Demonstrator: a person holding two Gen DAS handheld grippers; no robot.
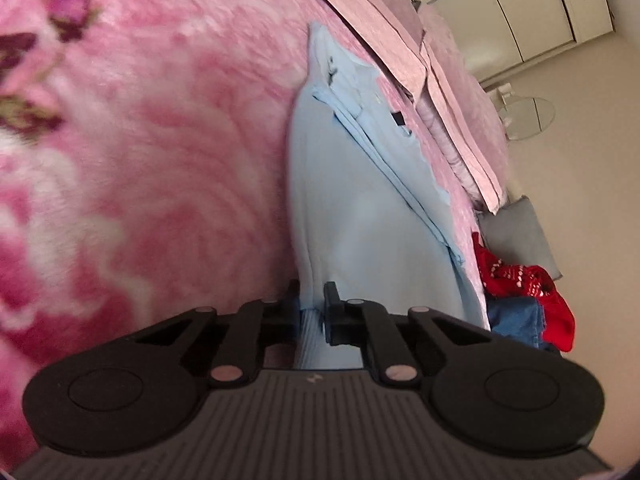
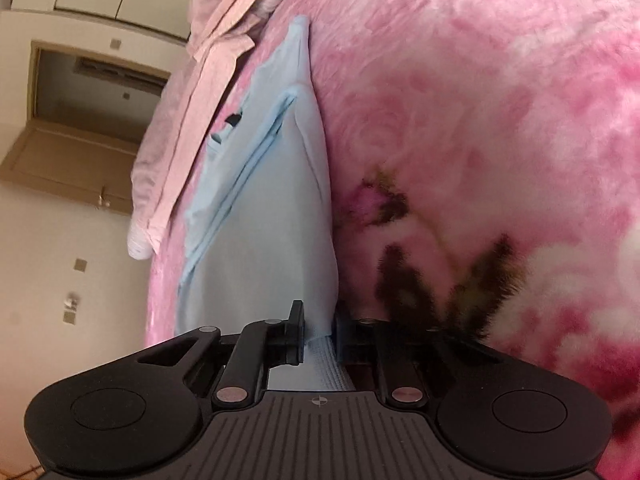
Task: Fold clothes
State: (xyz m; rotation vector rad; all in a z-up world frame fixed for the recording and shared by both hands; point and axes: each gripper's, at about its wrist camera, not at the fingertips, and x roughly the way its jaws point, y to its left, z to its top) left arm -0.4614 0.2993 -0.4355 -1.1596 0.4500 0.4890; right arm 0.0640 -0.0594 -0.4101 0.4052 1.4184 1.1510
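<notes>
writing that can be read is not visible anywhere; the shirt point(image 1: 352, 208) has only a small dark tag near its collar, too small to read, and each gripper body shows a small mark between the fingers that i cannot make out.

the light blue shirt lies on a fluffy pink blanket point(image 1: 140, 140) with a rose pattern, which covers a bed. the left gripper point(image 1: 311, 304) is clenched on the ribbed edge of the shirt, cloth pinched between both fingers. the right gripper point(image 2: 318, 328) is clenched on the ribbed edge in the same way, and the shirt point(image 2: 272, 208) stretches away from it over the blanket point(image 2: 480, 100). a folded part of the shirt lies on top of the rest.

beside the shirt, near the bed edge, lie pale pink pillows point(image 1: 452, 100). in the left view a red cloth point(image 1: 520, 276) with white dots, a blue cloth point(image 1: 516, 316) and a grey cushion point(image 1: 516, 232) are at the bed edge. the floor is pale beige with small dark squares. a door point(image 2: 72, 160) stands open in the right view, and cream wardrobe doors point(image 1: 520, 0) are in the left view.
</notes>
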